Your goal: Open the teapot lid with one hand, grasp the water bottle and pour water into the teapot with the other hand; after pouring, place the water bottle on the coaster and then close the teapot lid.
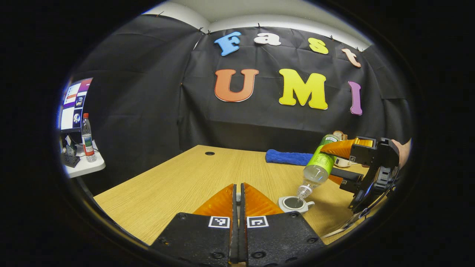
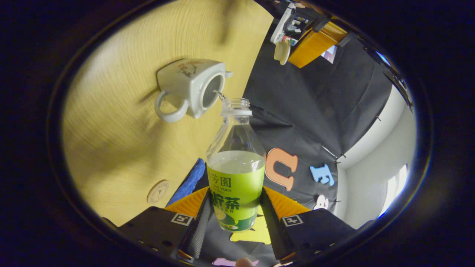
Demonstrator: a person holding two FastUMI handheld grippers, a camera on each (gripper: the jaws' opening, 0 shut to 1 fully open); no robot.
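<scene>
Left gripper view first: the left tool is seen at the bottom, its two fingers pressed together with just a thin slit between them, and nothing can be made out between them from here. It's held above the wooden bench. Off to the right, the right tool is held by a hand and is clamped on the water bottle, which is tipped neck-down. The bottle's open mouth is right over the opening of the white teapot, which is sat on the bench with its lid off. A blue towel is laid at the back edge of the bench, behind the bottle. Far left, a second bottle with a red cap is stood on a small white side table next to a monitor.

Right gripper view: everything's rotated here. The water bottle is gripped around its green label by the right tool, one finger on each side. Liquid is seen inside up to the label's top. The mouth is pointed at the teapot, and a thin stream is seen crossing into the opening. The round coaster is lying on the bench near the towel, well apart from the teapot. The left tool is seen up top with the teapot lid at its tip; whether it's pinched can't be told.
</scene>
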